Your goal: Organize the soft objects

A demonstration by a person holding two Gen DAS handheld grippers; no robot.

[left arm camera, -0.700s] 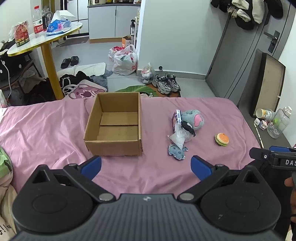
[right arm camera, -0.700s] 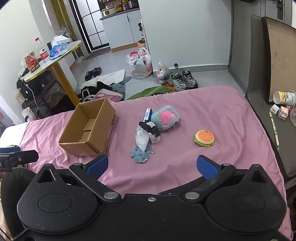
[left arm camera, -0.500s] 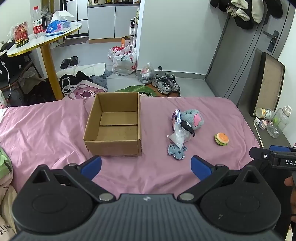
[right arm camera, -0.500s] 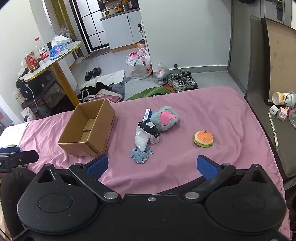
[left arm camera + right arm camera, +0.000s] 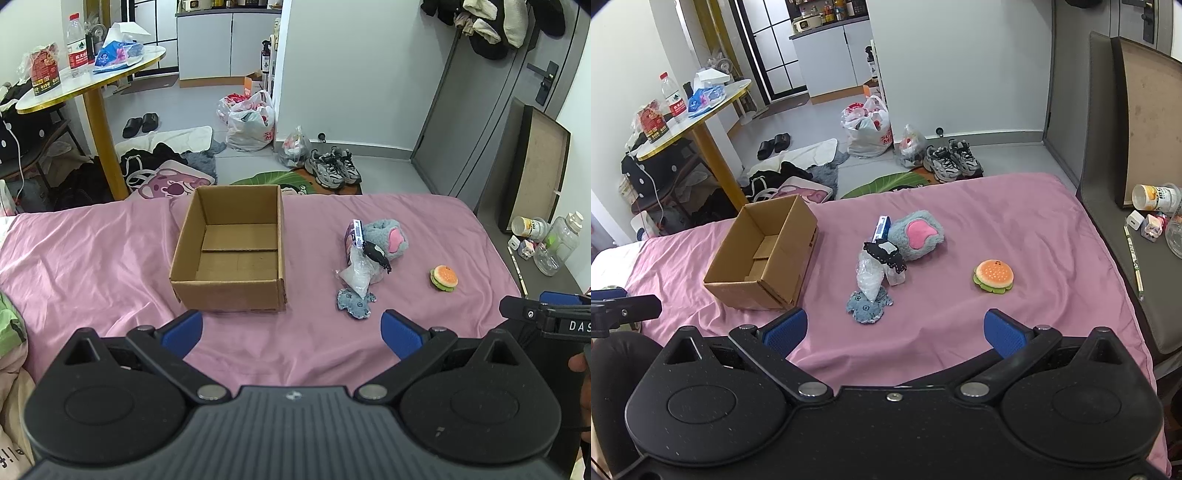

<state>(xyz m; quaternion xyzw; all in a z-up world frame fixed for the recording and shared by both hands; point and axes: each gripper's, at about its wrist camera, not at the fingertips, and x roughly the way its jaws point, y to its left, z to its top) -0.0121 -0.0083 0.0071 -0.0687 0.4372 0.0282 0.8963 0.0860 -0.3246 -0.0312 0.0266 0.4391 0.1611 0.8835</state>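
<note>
Sorting not yet begun

Nothing is seen inside the box (image 5: 229, 254), which sits on the sheet (image 5: 92, 258) at left. To its right, the pile (image 5: 364, 258), grey plush (image 5: 388, 238) and burger toy (image 5: 443, 278) are left loose. Both the left gripper (image 5: 291, 328) and right gripper (image 5: 895, 328) are held wide, nothing grasped

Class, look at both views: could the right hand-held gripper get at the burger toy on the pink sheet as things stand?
Probably yes. The right hand-held gripper is open and empty, and the burger toy lies alone on bare pink sheet, apart from the pile of soft toys, with nothing between them.
</note>
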